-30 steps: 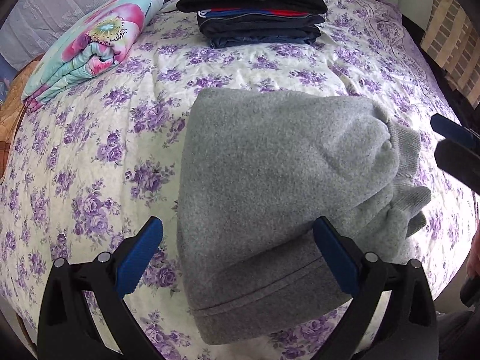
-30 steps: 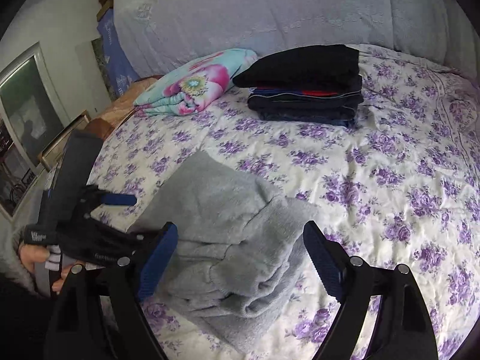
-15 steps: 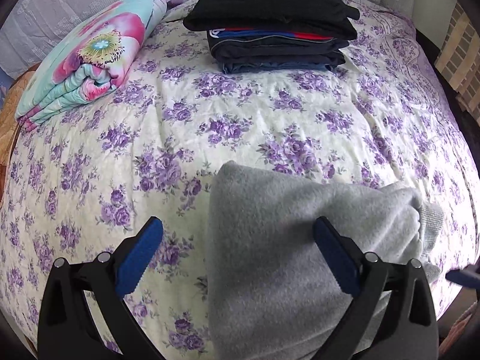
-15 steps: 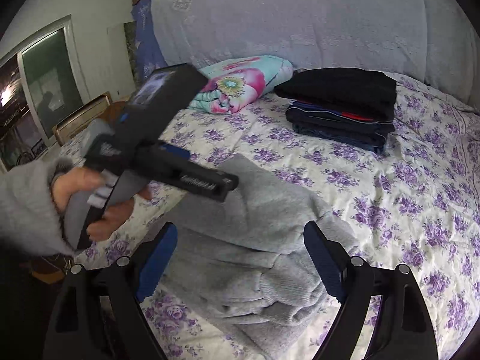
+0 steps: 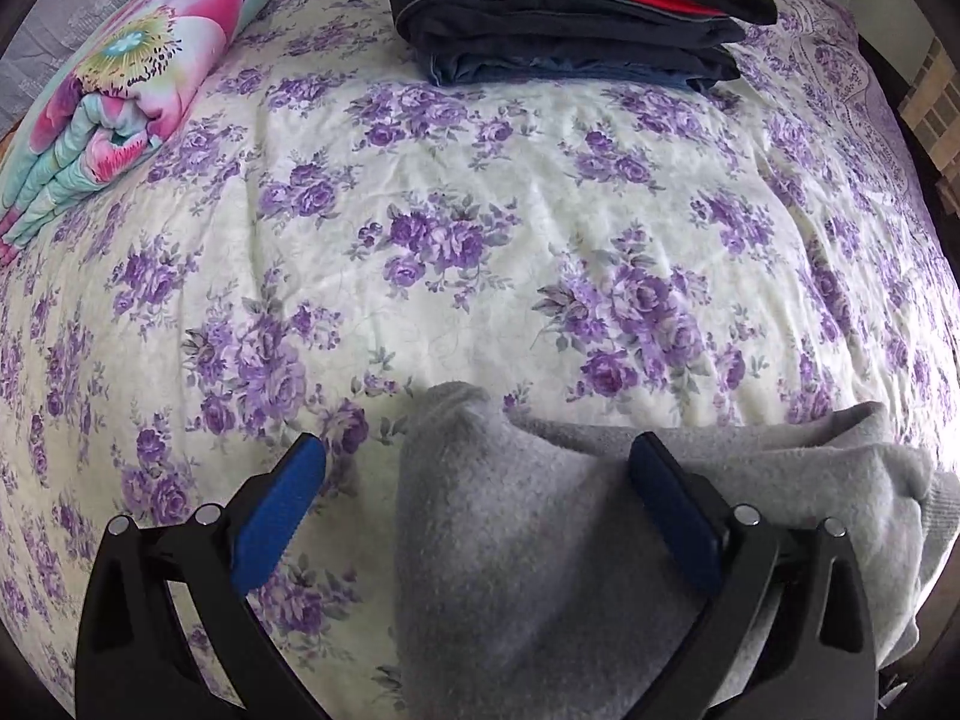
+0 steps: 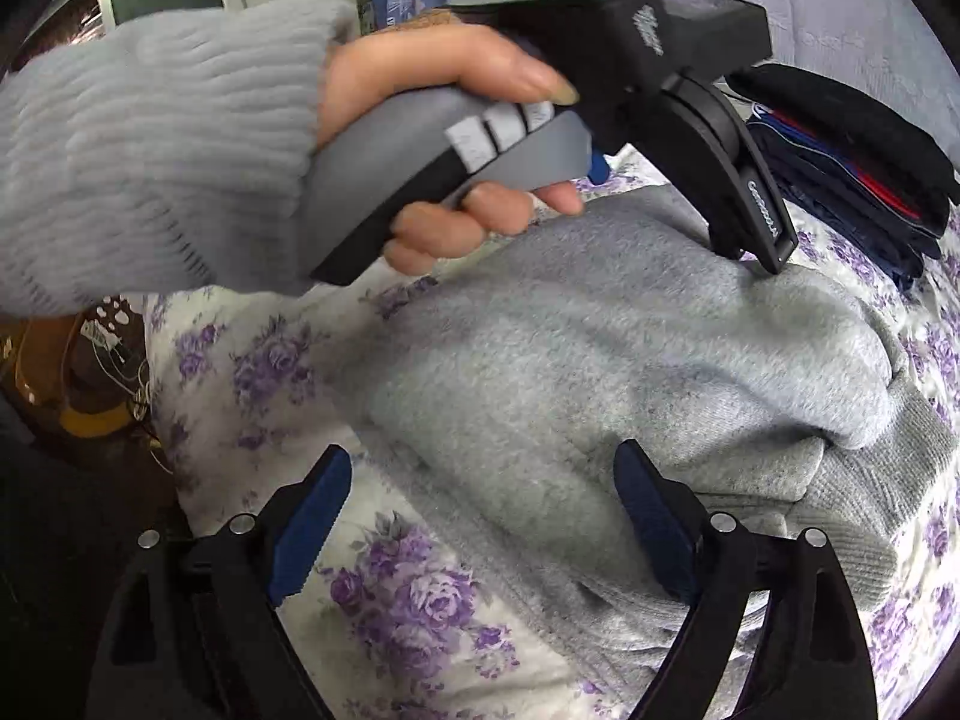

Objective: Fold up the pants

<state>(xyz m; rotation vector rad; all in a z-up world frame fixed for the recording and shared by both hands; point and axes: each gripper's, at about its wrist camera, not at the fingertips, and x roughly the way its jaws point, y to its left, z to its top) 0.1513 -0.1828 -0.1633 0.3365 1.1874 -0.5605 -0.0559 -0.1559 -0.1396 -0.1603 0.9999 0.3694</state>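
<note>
So the folded grey pants are sitting at the near edge of the floral bedspread. The left gripper is spread wide over them, one fingertip pressing into the fleece. The right gripper is wide open too (holding nothing). A stack of dark clothes and a flowery folded quilt are well back.

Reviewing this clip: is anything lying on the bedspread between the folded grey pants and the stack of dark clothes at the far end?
Nothing visible does. In the left wrist view, only bare bedspread lies between the grey pants and the dark stack. The folded floral blanket sits off to the left, clear of that stretch.
</note>
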